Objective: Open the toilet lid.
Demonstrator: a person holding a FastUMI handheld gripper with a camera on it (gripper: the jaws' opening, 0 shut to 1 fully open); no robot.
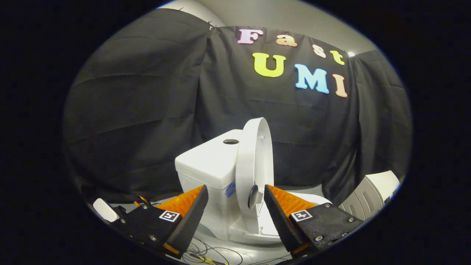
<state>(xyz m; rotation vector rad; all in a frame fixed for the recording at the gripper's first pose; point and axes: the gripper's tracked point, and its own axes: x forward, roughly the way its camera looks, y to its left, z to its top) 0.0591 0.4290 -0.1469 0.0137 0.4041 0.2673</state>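
From where the gripper (236,200) looks out, the toilet lid (254,173) already stands up on edge, nearly vertical, right between the two fingers and just ahead of them. It rises toward twelve o'clock from the fingertips, and its lower edge drops toward the seat (257,232) at about six o'clock. The fingers are spread wide, one on either side of the lid, and neither seems to press on it; there is clear gap on both sides, so the tool holds nothing. A small dark bumper (253,197) on the lid's inner face sits level with the fingertips.

The tank (209,165), with a round hole (230,141) in its top, stands at about ten o'clock from the lid, behind it. The lid looks close to the tank but I cannot tell whether it leans against it yet.

My judgement is that the lift is almost finished, and the care now lies in the ending. The lid should be eased back toward ten o'clock until it rests on the tank, not left balanced upright where it could fall shut. A gentle nudge from the right-hand finger against the inner face would do it, slowly, so that it does not bang. Loose wires (206,254) lie on the floor at six o'clock, below the fingers, worth keeping clear of when pulling away.
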